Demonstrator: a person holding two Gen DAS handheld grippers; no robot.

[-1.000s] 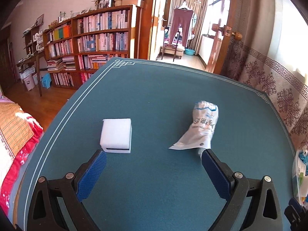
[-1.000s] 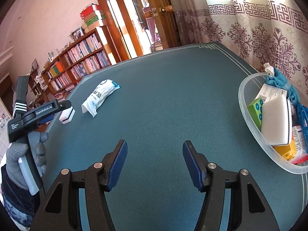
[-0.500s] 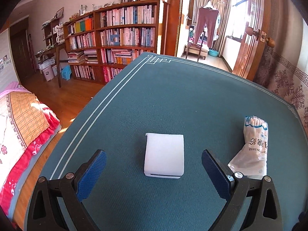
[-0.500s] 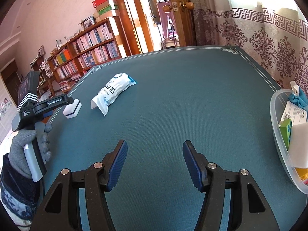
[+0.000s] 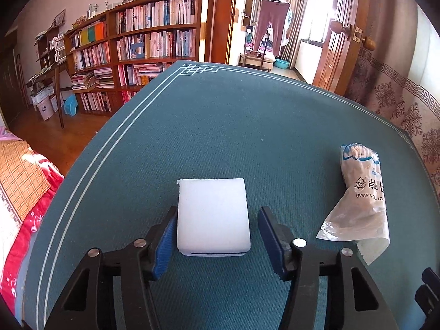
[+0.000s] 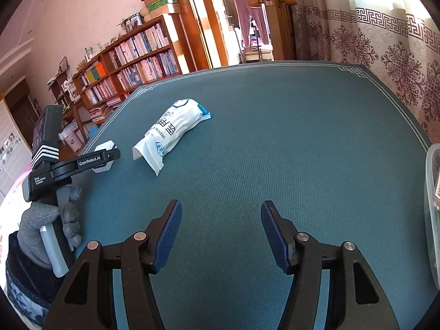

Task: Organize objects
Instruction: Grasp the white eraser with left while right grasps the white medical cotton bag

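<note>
On the teal table [image 5: 247,126], white sponge [image 5: 213,217] lengthwise between closing left jaws, right jaws open, empty.

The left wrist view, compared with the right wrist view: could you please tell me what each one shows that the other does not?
Only the left wrist view shows the left gripper from behind, its fingers closing around the white sponge block, with a gap still visible at the right pad.

Only the right wrist view shows the right gripper open over bare cloth, the gloved hand holding the other tool, and the clear plastic tub at the right edge.

Both show the cotton swab bag and the teal table.
</note>
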